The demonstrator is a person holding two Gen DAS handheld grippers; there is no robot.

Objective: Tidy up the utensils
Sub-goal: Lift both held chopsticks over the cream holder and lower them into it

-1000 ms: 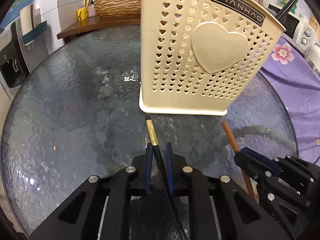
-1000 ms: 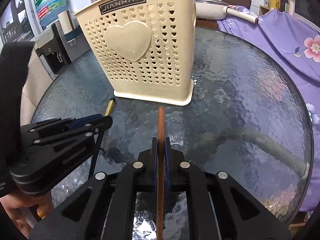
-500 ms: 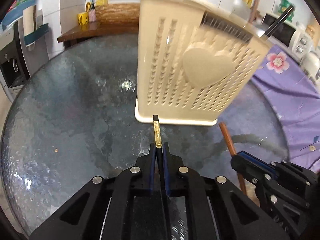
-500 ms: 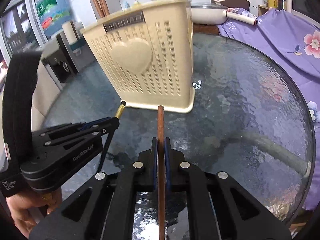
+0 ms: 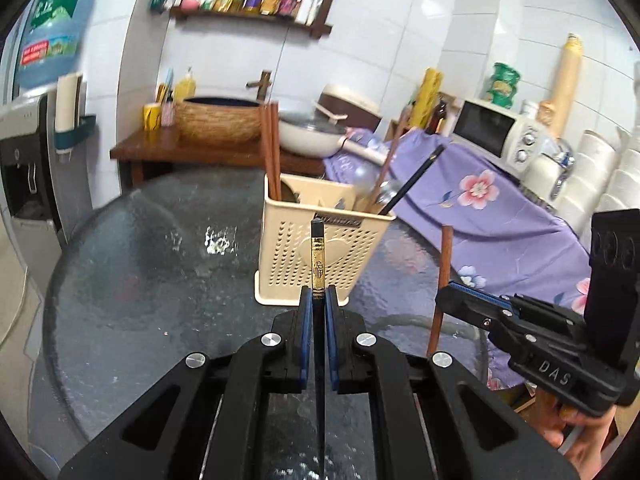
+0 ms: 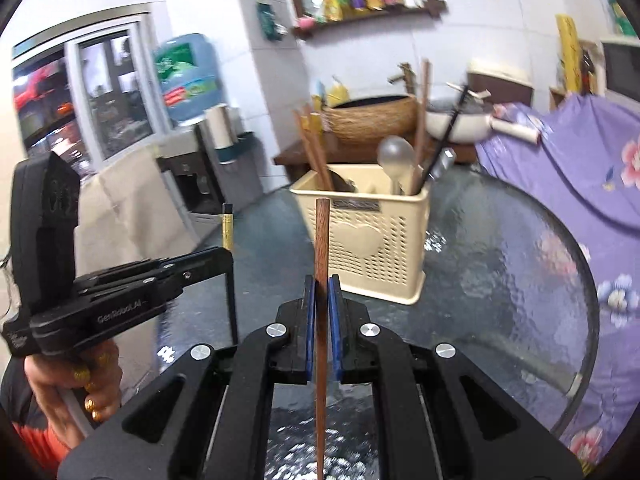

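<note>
My left gripper [image 5: 318, 294] is shut on a black chopstick with a gold band [image 5: 318, 264], held upright above the glass table. My right gripper [image 6: 321, 285] is shut on a brown wooden chopstick [image 6: 321, 240], also upright. The cream perforated utensil basket [image 5: 320, 256] stands ahead on the table; it also shows in the right wrist view [image 6: 376, 240]. It holds brown chopsticks [image 5: 271, 152], a black chopstick [image 5: 416, 178] and a spoon [image 6: 396, 156]. The right gripper shows at the right of the left wrist view [image 5: 448, 300], the left gripper at the left of the right wrist view [image 6: 224, 258].
The round glass table [image 5: 140, 264] carries the basket. A purple floral cloth [image 5: 492, 208] covers a surface to the right. Behind are a wooden stand with a woven basin [image 5: 218, 120], a pan [image 5: 308, 134], a microwave [image 5: 496, 136] and a water dispenser [image 5: 24, 152].
Both grippers have lifted and drawn back from the table with their chopsticks, tilting up so the basket now sits lower and farther. The left gripper closed on the black chopstick.
</note>
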